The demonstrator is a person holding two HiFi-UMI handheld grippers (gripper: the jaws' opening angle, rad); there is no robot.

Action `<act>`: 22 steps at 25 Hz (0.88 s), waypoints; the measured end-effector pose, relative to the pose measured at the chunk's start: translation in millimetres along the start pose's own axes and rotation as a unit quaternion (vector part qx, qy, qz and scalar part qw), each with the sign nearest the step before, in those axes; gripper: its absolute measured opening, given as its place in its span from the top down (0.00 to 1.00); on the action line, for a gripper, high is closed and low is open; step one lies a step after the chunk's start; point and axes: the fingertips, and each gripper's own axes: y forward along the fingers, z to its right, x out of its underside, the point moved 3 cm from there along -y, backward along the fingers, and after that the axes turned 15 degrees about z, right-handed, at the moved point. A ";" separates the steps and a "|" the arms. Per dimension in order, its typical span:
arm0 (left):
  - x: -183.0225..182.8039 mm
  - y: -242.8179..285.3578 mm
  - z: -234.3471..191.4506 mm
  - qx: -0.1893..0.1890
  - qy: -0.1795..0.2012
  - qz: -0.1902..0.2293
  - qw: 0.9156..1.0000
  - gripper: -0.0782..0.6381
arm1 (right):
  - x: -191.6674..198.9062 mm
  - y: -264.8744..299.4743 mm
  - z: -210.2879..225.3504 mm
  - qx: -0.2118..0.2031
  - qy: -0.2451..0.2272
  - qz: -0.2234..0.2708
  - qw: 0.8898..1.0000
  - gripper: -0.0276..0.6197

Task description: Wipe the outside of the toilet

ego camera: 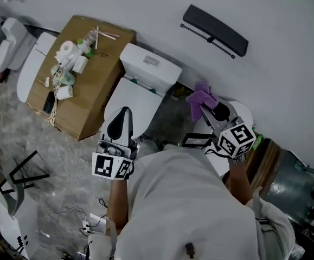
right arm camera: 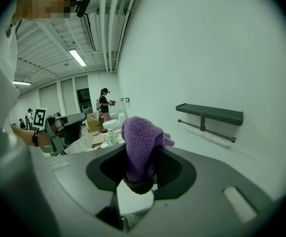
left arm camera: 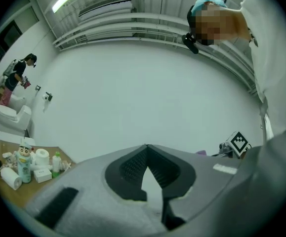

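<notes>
My right tongs clamp a fuzzy purple cloth. My left tongs sit together, empty, over the white ceramic toilet.

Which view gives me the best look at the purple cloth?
The right gripper view: the purple cloth fills its centre, pinched in the right tongs. Head view shows it smaller; left gripper view, barely a sliver.
</notes>
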 end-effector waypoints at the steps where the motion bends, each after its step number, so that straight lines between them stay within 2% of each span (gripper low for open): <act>1: -2.3 0.7 -7.4 0.000 -0.002 0.000 1.000 0.88 | -1.4 6.4 -3.3 -0.001 -0.003 0.000 1.000 0.73; 6: -18.4 5.3 -38.9 0.007 0.006 0.004 1.000 0.88 | -10.5 35.4 -11.5 -0.004 -0.022 0.009 1.000 0.73; 9: -23.7 4.6 -52.7 -0.007 0.005 0.008 1.000 0.88 | -11.2 48.5 -15.1 -0.013 -0.028 0.002 1.000 0.73; 15: -25.7 13.2 -63.3 -0.029 0.020 0.012 0.999 0.88 | -14.0 85.9 -10.2 -0.061 -0.057 -0.025 0.996 0.73; 18: -28.0 15.5 -62.0 -0.049 0.033 0.015 0.998 0.88 | -12.9 106.1 -0.8 -0.090 -0.066 -0.040 0.993 0.73; 22: -34.6 18.5 -66.6 -0.101 0.056 0.020 0.993 0.88 | -9.1 148.4 17.0 -0.122 -0.069 -0.062 0.988 0.73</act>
